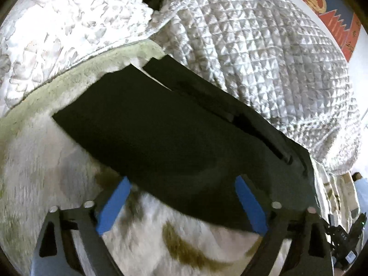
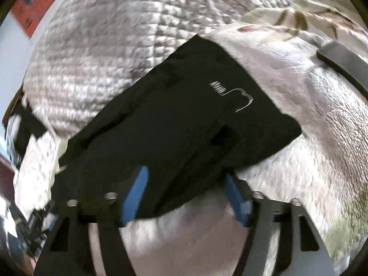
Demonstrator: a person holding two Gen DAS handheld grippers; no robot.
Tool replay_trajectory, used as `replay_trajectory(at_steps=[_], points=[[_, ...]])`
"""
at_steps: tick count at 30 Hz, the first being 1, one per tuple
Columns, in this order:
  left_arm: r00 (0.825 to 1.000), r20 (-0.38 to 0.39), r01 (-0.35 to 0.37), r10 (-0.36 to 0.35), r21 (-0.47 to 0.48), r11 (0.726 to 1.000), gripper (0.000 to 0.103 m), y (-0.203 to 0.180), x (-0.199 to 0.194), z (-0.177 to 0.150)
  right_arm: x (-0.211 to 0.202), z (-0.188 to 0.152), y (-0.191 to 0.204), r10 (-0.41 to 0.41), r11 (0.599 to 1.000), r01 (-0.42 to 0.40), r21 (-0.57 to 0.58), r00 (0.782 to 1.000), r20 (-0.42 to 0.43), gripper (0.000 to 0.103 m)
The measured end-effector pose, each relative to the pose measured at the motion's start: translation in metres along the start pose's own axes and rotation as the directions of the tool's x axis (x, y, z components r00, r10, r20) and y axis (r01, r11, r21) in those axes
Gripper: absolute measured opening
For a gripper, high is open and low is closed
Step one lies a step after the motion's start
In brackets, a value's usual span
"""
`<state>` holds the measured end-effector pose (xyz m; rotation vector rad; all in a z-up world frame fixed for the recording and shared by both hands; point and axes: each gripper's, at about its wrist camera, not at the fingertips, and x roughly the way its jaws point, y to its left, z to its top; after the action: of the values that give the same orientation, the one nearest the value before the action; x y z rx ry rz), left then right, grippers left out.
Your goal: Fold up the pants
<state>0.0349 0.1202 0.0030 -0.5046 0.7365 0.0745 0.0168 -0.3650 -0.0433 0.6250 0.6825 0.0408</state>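
Note:
The black pants (image 1: pixel 161 124) lie folded into a flat rectangle on a pale fuzzy blanket (image 1: pixel 46 161). My left gripper (image 1: pixel 181 184) is open, its blue pads on either side of the near edge of the fabric, which lies between them. In the right wrist view the same folded pants (image 2: pixel 184 115) show a small white logo (image 2: pixel 232 94). My right gripper (image 2: pixel 187 174) is open too, its blue pads straddling the near edge of the pants. Neither gripper pinches the cloth.
A white quilted duvet (image 1: pixel 253 46) is bunched behind the pants and also shows in the right wrist view (image 2: pixel 103 46). A textured white pillow (image 1: pixel 57 34) lies at the left. A floral sheet (image 2: pixel 299 11) and part of the other gripper (image 2: pixel 340 57) are at the right.

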Motion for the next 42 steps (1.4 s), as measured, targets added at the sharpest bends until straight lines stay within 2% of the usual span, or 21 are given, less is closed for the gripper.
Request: replay_trajectory(at_steps=[4, 7, 9, 10, 11, 12, 15, 20, 24, 29, 32, 35, 38, 40, 42], points=[[1.000, 0.012, -0.015, 0.016, -0.043, 0.999, 0.074, 0.010, 0.008, 0.012, 0.003, 0.008, -0.008, 0.010, 0.999, -0.011, 0.047, 1.000, 0.022, 0.051], [0.999, 0.012, -0.040, 0.041, -0.053, 0.998, 0.061, 0.013, 0.013, 0.017, 0.008, 0.015, -0.013, 0.007, 0.997, -0.009, 0.075, 0.999, 0.032, 0.041], [0.998, 0.015, -0.068, 0.069, -0.057, 0.996, 0.042, 0.015, 0.016, 0.020, 0.010, 0.018, -0.018, -0.005, 0.995, 0.002, 0.101, 0.999, 0.033, 0.021], [0.996, 0.016, -0.082, 0.084, -0.066, 0.994, 0.036, 0.017, 0.016, 0.022, 0.010, 0.019, -0.022, -0.005, 0.993, 0.001, 0.118, 0.999, 0.033, 0.018], [0.995, 0.015, -0.095, 0.096, -0.078, 0.992, 0.021, 0.020, 0.017, 0.023, 0.010, 0.020, -0.024, -0.001, 0.992, -0.003, 0.125, 0.999, 0.033, 0.015], [0.994, 0.011, -0.107, 0.109, -0.091, 0.990, 0.011, 0.024, 0.018, 0.024, 0.010, 0.020, -0.024, 0.000, 0.992, -0.004, 0.126, 1.000, 0.031, 0.012], [0.994, 0.005, -0.111, 0.112, -0.093, 0.990, 0.005, 0.027, 0.017, 0.026, 0.003, 0.020, -0.020, 0.014, 0.993, -0.018, 0.117, 0.999, 0.039, 0.005], [0.995, 0.026, -0.098, 0.099, -0.054, 0.994, 0.004, 0.015, -0.008, 0.027, -0.021, 0.024, -0.014, 0.060, 0.992, -0.064, 0.106, 0.997, 0.044, 0.004], [0.995, 0.055, -0.085, 0.086, -0.027, 0.996, 0.004, 0.010, -0.048, 0.023, -0.050, 0.019, -0.017, 0.088, 0.990, -0.091, 0.112, 0.996, 0.028, 0.004], [0.995, 0.029, -0.091, 0.091, 0.002, 0.996, 0.004, 0.014, -0.083, -0.009, -0.086, -0.004, -0.034, 0.079, 0.988, -0.077, 0.136, 0.997, -0.008, 0.004], [0.995, -0.025, -0.097, 0.097, -0.009, 0.995, 0.004, 0.025, -0.086, -0.035, -0.096, -0.019, -0.048, 0.059, 0.986, -0.054, 0.156, 0.998, -0.030, 0.004], [0.992, -0.075, -0.107, 0.105, -0.018, 0.994, 0.004, 0.033, -0.081, -0.053, -0.092, -0.029, -0.063, -0.004, 0.986, 0.012, 0.165, 0.999, -0.047, 0.001], [0.993, -0.063, -0.102, 0.102, -0.006, 0.995, 0.005, 0.032, -0.086, -0.056, -0.081, -0.036, -0.074, 0.000, 0.983, 0.016, 0.184, 0.996, -0.087, 0.002], [0.993, -0.060, -0.105, 0.104, -0.015, 0.994, 0.009, 0.033, -0.089, -0.054, -0.083, -0.038, -0.075, 0.008, 0.981, 0.008, 0.196, 0.997, -0.080, 0.002], [0.993, -0.045, -0.109, 0.108, -0.031, 0.994, 0.012, 0.036, -0.095, -0.051, -0.087, -0.036, -0.071, 0.010, 0.983, 0.002, 0.182, 0.998, -0.064, 0.008]])
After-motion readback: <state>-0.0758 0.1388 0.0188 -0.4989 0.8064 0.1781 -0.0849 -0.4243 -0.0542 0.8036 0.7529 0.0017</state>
